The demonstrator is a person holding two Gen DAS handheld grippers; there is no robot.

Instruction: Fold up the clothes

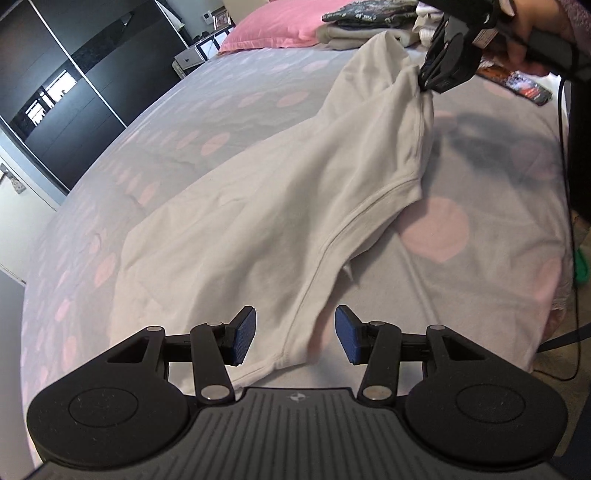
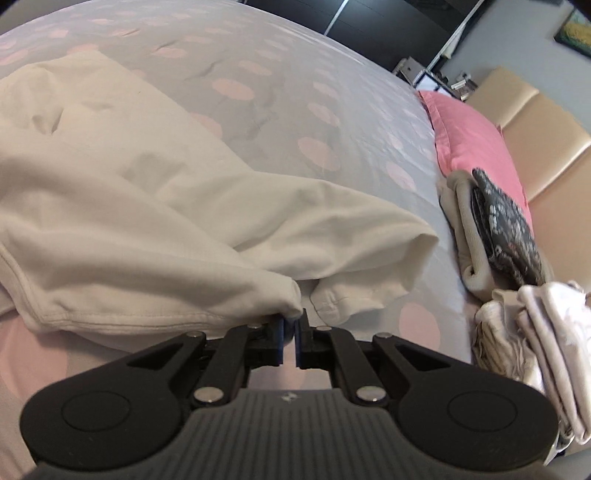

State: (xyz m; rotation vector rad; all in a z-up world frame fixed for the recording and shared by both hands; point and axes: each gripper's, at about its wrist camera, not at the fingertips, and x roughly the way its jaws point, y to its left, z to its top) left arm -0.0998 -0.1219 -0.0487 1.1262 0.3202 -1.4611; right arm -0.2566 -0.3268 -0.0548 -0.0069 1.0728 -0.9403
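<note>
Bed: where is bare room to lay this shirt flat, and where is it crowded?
Bare bedspread lies between the white shirt and the pink pillow. Crowded near the pillow: folded clothes are stacked there, close to the right gripper.

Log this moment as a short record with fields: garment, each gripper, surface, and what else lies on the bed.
garment: white T-shirt, spread partly flat, one end lifted
left gripper: open, jaws apart over the shirt's near hem, not gripping
right gripper: shut on a bunched edge of the shirt, holding it up
surface: bed with a grey sheet, pink dots
also on bed: pink pillow; folded clothes beside it
</note>
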